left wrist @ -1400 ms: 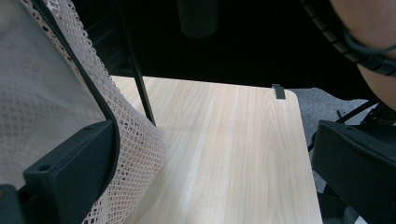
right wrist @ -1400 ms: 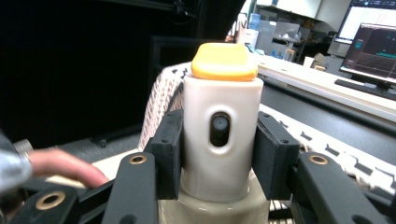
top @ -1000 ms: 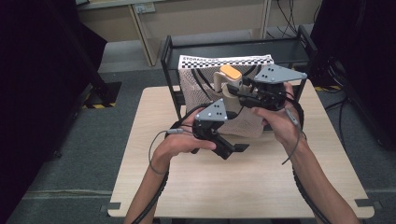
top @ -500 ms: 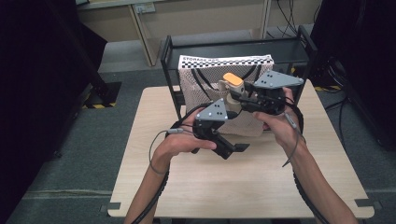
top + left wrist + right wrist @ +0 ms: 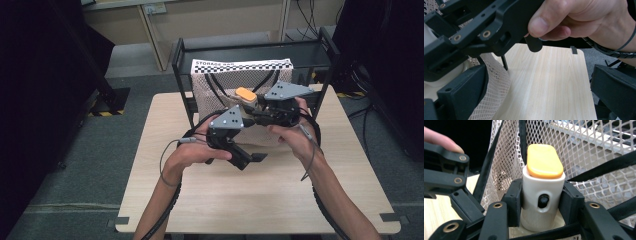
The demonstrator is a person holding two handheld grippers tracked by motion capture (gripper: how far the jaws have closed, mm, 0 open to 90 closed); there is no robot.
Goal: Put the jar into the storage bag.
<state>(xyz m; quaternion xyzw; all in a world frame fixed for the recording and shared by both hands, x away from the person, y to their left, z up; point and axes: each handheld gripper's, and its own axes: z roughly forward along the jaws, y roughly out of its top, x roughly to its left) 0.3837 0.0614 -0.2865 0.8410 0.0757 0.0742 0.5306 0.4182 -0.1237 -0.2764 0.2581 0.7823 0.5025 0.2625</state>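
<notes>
Fingers of the right gripper pinching a white bottle with an orange cap from both sides, pads flat against its body, cap end pointing away from the camera. In the high view, held aloft at the mouth of the mesh bag, orange cap just above the bag's upper edge, right gripper pointing leftward. Left gripper lower and nearer, just in front of the bag, over the desk. Fingers of the left gripper spread well apart, one touching the white netting, light wood between them. Mesh bag standing against a black metal rack at the desk's far edge.
</notes>
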